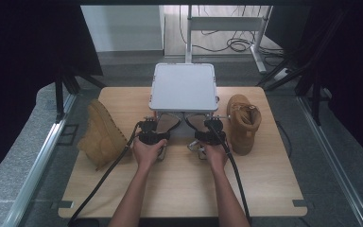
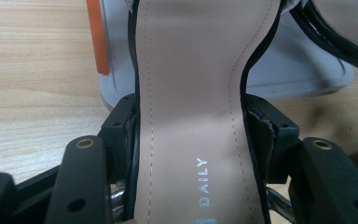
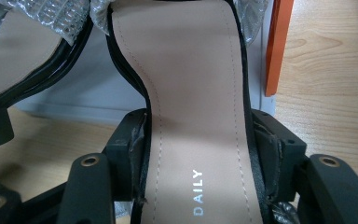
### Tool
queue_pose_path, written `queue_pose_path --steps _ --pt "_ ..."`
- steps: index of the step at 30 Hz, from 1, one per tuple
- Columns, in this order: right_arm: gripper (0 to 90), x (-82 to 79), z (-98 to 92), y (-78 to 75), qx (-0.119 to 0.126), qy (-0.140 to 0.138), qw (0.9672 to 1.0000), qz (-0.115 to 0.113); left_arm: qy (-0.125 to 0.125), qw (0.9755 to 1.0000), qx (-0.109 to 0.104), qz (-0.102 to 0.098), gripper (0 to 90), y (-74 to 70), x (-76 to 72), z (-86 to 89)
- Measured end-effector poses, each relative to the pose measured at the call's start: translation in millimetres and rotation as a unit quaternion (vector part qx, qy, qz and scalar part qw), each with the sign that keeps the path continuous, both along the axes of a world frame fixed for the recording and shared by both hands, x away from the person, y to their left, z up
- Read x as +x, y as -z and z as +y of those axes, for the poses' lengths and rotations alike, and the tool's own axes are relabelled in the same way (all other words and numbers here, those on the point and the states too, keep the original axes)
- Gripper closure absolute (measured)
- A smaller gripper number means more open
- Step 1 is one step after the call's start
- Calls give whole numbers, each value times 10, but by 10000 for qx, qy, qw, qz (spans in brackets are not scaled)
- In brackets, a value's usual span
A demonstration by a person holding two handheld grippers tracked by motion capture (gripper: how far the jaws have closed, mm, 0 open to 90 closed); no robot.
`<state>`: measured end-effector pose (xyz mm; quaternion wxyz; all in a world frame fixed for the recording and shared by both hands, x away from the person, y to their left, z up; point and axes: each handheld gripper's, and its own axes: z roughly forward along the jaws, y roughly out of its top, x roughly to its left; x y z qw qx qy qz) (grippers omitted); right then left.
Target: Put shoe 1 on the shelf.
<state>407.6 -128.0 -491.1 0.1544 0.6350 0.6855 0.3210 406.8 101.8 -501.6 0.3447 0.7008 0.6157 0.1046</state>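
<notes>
Beige insole: seen in both gripper views, "DAILY" printed near the heel end.
Left sandal (image 2: 191, 93): black-edged, clamped at the waist by the left gripper (image 2: 191, 135), pads pressed on both sides; toe end is laid over the grey tray's (image 2: 303, 74) near rim.
Right sandal (image 3: 196, 102): clamped the same way by the right gripper (image 3: 198, 144); silver straps (image 3: 70, 14) are seen at the toe end.
Sandals' place: middle of the desk (image 1: 179, 184), side by side, just in front of the tray, toes towards the far edge.
Grey tray: at the middle of the far edge, orange strip (image 2: 97, 37) on its side.
Left boot (image 1: 101, 137): tan, laid on its side near the left edge.
Right boot (image 1: 243, 123): tan, upright near the right edge, just beside the right gripper.
Hands: each gripper is held from behind, cables trailed to the near edge.
</notes>
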Motion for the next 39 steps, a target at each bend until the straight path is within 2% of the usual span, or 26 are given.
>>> queue_pose_path --steps 5,10,12,20,24,25,26,27,29,32,33,35,37,39 --pt "416 34 49 48 -12 127 9999 6 -156 9999 -54 -41 420 12 37 -20" --pt "416 59 91 76 -46 267 9996 -22 -252 9996 -73 39 420 56 69 -41" --pt "415 69 102 95 -191 257 9995 -6 -235 9997 -50 59 420 60 75 -51" --pt "414 118 144 130 -369 279 9988 132 -159 9995 -63 276 420 79 132 -69" --pt "402 158 154 146 -502 287 9979 292 -100 9992 -62 375 394 91 166 -53" --pt "390 169 162 156 -529 304 9975 358 -110 9994 -68 308 351 86 162 -55" --pt "382 168 167 157 -568 268 9974 357 -102 9997 -55 237 350 62 150 -46" --pt "368 155 171 140 -602 274 9975 255 -85 9998 -62 196 334 47 144 -42" --pt "326 141 152 94 -394 289 9987 176 -47 9999 -62 102 299 10 127 -33" --pt "302 101 105 49 -261 214 9993 128 67 10000 -6 -23 258 -43 72 -5" --pt "292 79 98 36 -123 199 9997 98 101 9999 -20 -115 256 -63 42 3" --pt "267 24 64 22 -21 103 9999 37 180 9995 -23 -270 255 -108 -19 26" --pt "259 -48 27 -3 -81 42 9999 -128 322 9984 -53 -467 254 -168 -99 64" --pt "259 -129 -25 -38 -23 -46 9995 -306 434 9969 6 -658 257 -219 -178 102"
